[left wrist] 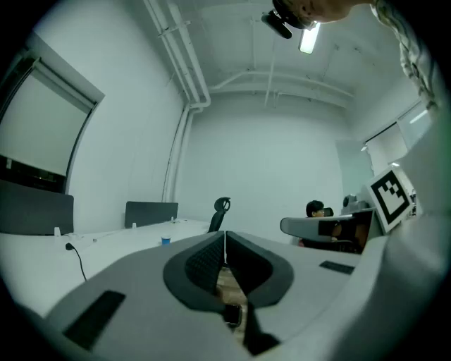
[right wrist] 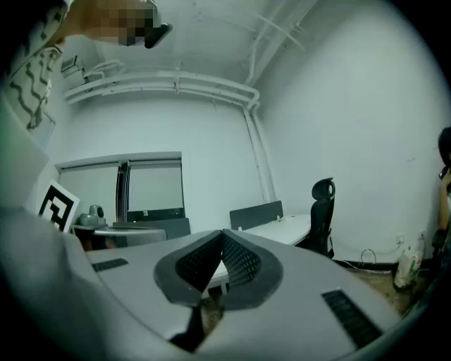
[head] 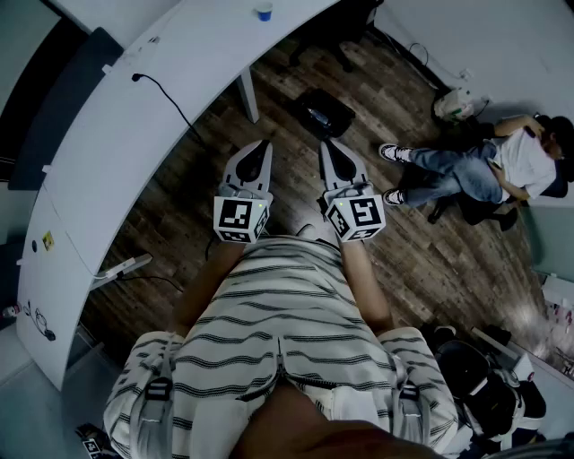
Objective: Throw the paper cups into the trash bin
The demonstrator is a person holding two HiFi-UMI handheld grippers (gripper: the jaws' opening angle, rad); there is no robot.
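Observation:
A small blue paper cup (head: 263, 11) stands at the far end of the long white desk (head: 108, 152); in the left gripper view the cup (left wrist: 165, 240) shows far off on the desk top. A black bin-like container (head: 325, 112) sits on the wood floor ahead of both grippers. My left gripper (head: 263, 145) and right gripper (head: 328, 145) are held side by side in front of my chest, pointing forward, well short of the cup. The left gripper (left wrist: 225, 233) has its jaws shut with nothing between them. The right gripper (right wrist: 223, 233) is shut and empty too.
A person (head: 484, 166) sits at the right on a chair. A black office chair (left wrist: 220, 211) stands by the desk's far end. A black cable (head: 166, 94) crosses the desk, and a power strip (head: 126, 266) lies under it. Dark bags (head: 489, 390) sit at the lower right.

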